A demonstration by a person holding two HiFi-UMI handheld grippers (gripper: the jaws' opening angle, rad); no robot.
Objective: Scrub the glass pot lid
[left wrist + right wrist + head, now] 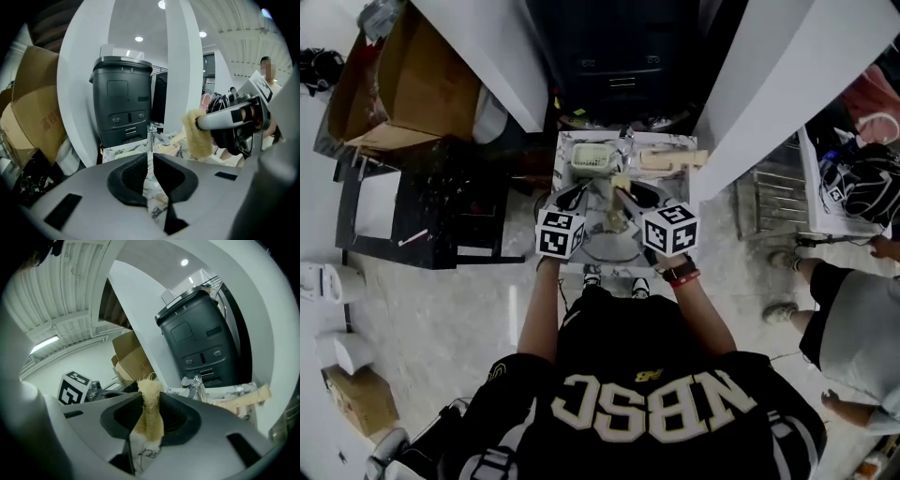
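Firstly, at the far left an open cardboard box (pixel 412 84) stands on a dark rack; what is inside I cannot tell. The left gripper (pixel 150 161) has its jaws closed together, with nothing between them, and it points toward the faucet (pixel 152 136). Behind it on the marble counter (pixel 567 145) stands a pale basket (pixel 592 157), its contents unclear. A round grey shape between the two grippers, low in the sink, seems to be the glass pot lid (pixel 607 242), lying flat; which way its knob points I cannot tell. The right gripper (pixel 150 401) is closed on a fibrous yellow scrubber (pixel 149 387), whose long axis stands upright past the jaws. A wooden piece (pixel 673 159) lies at the right.
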